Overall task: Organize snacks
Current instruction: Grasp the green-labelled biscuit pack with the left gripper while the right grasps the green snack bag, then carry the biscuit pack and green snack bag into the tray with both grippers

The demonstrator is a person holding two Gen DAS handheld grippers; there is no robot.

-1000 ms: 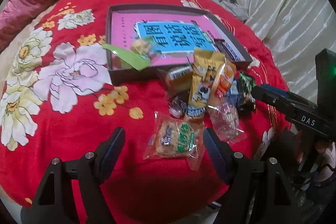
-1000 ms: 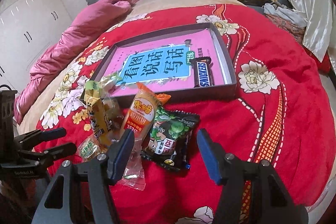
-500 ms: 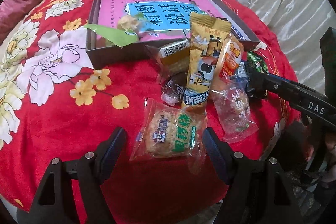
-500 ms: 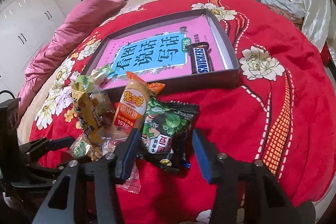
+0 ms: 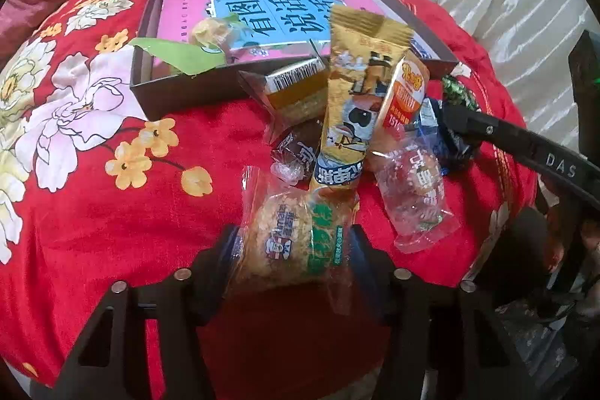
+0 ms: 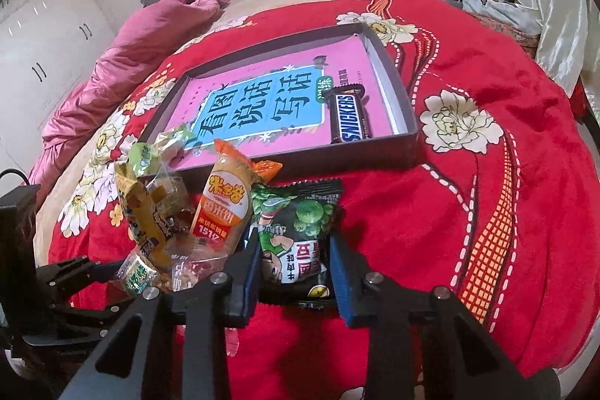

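Both grippers are at the pick-up step, each taking a snack from the heap that lies on the red flowered bedspread [image 6: 468,197] just in front of the shallow dark box [image 6: 407,141]. The left gripper [image 5: 292,246] points steeply down, its fingers closing around the clear-wrapped rice cracker [image 5: 292,238] at the end of the heap farthest from the box, the pads at its crinkled edges. The right gripper [image 6: 294,261], tilted down likewise, is narrowing its fingers onto the dark green-pea packet [image 6: 296,231], which they pinch at both sides. A Snickers bar [image 6: 350,119] and a green-wrapped sweet [image 5: 210,32] already lie in the box. Next, I judge, both packets must be lifted clear and carried over the box's near wall without dragging neighbours along.
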